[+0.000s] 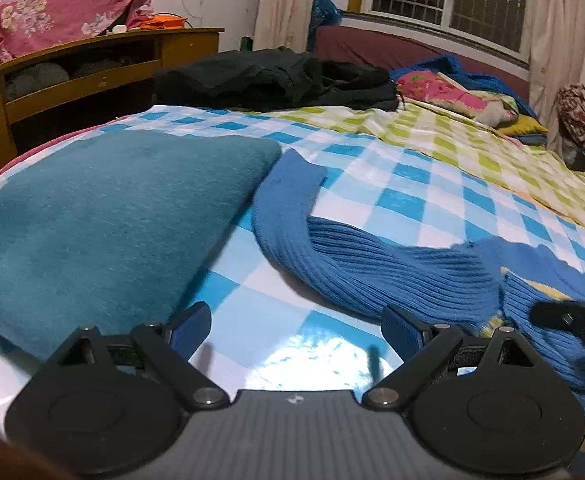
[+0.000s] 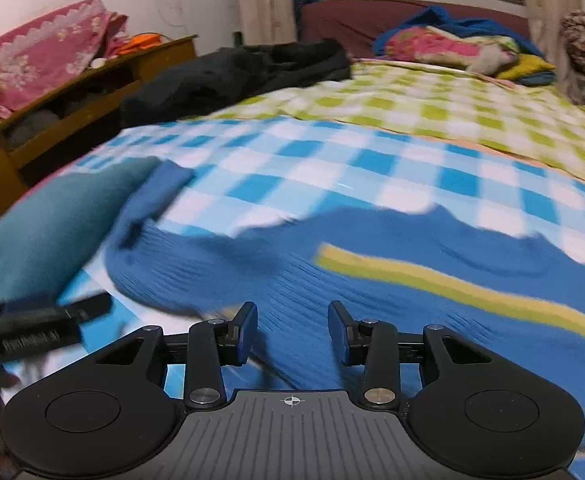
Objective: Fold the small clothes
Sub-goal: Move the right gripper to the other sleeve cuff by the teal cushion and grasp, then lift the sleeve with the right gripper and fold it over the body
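Left claw (image 1: 295,328): jaws spread wide, nothing between the blue pads (image 1: 190,330). It hangs over bare blue-and-white checked sheet (image 1: 412,184) on the bed.

Right claw (image 2: 292,330): jaws partly apart, a narrow-to-middling gap. The blue pads (image 2: 247,332) stand over the sweater's ribbed knit and do not pinch any fold of it. Picture is motion-blurred here.

Blue ribbed sweater (image 1: 372,256): lies spread on the checked sheet. In the left wrist view it runs from centre out to 3 and 4 o'clock, one sleeve reaching up toward 12 o'clock. In the right wrist view it fills the middle band, with a yellow stripe (image 2: 452,286) slanting toward 4 o'clock.

Teal folded cloth (image 1: 104,220): flat on the sheet, at 9 to 10 o'clock in the left view, just beside the sleeve end; whether they touch I cannot tell.

The other claw's black tip shows at 3 o'clock in the left view, over the sweater.

Background, 12 o'clock: black garment heap (image 1: 276,80) on the bed; green-checked cover (image 2: 452,104) beyond the blue one; a wooden shelf unit (image 1: 92,64) at 10 o'clock.
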{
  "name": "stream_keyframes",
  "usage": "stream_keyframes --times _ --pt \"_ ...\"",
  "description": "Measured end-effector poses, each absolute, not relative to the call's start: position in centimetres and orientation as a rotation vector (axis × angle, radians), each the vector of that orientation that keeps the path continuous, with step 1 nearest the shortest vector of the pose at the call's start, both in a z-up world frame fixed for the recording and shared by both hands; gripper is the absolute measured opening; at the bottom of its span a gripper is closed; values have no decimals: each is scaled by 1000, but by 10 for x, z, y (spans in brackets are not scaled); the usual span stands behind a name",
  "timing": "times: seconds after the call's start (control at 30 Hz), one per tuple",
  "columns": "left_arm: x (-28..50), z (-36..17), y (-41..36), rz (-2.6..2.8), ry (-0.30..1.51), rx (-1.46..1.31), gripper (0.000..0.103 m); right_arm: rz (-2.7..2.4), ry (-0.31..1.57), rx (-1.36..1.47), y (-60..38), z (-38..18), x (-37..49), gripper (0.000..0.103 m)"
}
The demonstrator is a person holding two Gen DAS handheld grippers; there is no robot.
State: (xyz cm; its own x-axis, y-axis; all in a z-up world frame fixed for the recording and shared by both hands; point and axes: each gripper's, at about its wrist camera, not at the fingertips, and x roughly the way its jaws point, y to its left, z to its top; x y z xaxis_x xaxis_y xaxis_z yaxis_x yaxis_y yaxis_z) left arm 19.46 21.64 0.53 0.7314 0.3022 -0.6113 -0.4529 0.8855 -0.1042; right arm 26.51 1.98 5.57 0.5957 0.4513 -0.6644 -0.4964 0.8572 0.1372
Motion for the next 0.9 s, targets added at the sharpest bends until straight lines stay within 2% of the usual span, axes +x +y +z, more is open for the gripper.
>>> stream_keyframes --times 0.17,0.3,0.77,0.9 --pt "196 0 227 428 633 -286 98 636 771 -49 71 65 293 39" --pt "198 -3 228 433 634 -263 98 689 795 -5 107 67 320 44" --pt "199 0 232 459 581 -186 98 772 1001 261 190 16 406 44" --pt "199 -2 232 461 584 -175 97 794 1008 302 199 10 413 45"
